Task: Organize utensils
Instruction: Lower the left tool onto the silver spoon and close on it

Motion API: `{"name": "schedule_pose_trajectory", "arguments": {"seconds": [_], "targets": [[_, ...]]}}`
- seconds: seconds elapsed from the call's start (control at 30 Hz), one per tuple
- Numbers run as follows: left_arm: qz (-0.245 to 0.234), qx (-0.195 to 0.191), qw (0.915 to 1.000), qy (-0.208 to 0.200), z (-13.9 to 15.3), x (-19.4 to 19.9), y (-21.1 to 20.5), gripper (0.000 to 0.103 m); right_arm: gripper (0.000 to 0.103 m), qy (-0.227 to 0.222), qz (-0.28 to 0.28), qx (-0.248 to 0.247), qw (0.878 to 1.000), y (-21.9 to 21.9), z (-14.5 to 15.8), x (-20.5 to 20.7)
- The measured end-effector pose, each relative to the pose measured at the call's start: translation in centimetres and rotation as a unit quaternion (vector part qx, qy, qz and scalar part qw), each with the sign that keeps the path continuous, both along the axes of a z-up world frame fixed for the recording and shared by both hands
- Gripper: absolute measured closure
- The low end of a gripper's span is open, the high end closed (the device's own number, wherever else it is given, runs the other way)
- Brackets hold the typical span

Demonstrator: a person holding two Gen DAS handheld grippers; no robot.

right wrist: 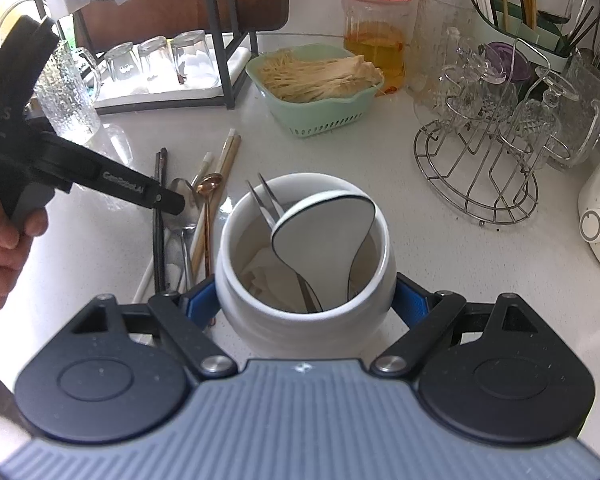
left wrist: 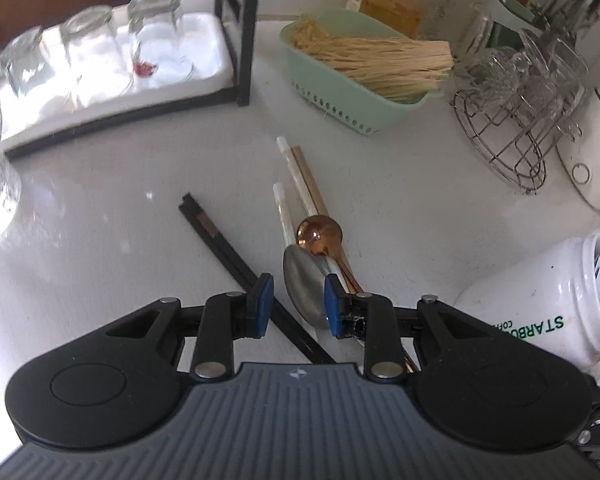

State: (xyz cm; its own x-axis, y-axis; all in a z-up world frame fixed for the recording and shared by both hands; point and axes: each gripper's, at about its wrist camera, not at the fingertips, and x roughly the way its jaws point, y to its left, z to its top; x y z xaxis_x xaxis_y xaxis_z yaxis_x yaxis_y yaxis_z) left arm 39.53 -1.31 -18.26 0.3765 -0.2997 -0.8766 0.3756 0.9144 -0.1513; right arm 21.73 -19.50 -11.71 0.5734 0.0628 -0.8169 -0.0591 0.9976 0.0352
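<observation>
We're hovering the left gripper over the utensil pile on the counter, jaws partly open with the steel spoon sitting between them, apparently not pinched yet. Our right gripper is clamping the white jar, just beside the pile.

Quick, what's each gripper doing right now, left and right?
Left gripper: open, over the steel spoon, holding nothing.
Right gripper: closed around the white jar, holding it.
</observation>
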Motion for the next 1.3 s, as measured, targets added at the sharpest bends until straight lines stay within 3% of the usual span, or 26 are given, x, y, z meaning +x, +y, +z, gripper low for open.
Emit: {"name": "schedule_pose_trajectory", "arguments": {"seconds": [0.5, 0.93, 1.03, 1.07, 1.3], "targets": [[-0.029, 0.017, 0.9994, -0.008, -0.4, 1.3, -0.7, 0.071, 0.012, 0.005, -0.004, 0.001, 1.0, 0.0, 0.0, 0.4], [-0.052, -0.009, 0.9983, 0.024, -1.3, 2.1, -0.1, 0.072, 0.012, 0.004, -0.004, 0.0, 1.0, -0.1, 0.0, 0.4], [-0.053, -0.012, 0.9982, 0.027, -1.3, 2.1, 0.0, 0.076, 0.012, 0.004, -0.006, 0.0, 1.0, -0.1, 0.0, 0.4], [-0.054, -0.01, 0.9981, 0.027, -1.4, 2.1, 0.0, 0.085, 0.012, 0.004, -0.006, 0.0, 1.0, -0.1, 0.0, 0.4], [-0.052, -0.025, 0.9981, 0.019, -0.4, 1.8, 0.1, 0.098, 0.012, 0.003, -0.007, -0.001, 1.0, -0.1, 0.0, 0.5]]}}
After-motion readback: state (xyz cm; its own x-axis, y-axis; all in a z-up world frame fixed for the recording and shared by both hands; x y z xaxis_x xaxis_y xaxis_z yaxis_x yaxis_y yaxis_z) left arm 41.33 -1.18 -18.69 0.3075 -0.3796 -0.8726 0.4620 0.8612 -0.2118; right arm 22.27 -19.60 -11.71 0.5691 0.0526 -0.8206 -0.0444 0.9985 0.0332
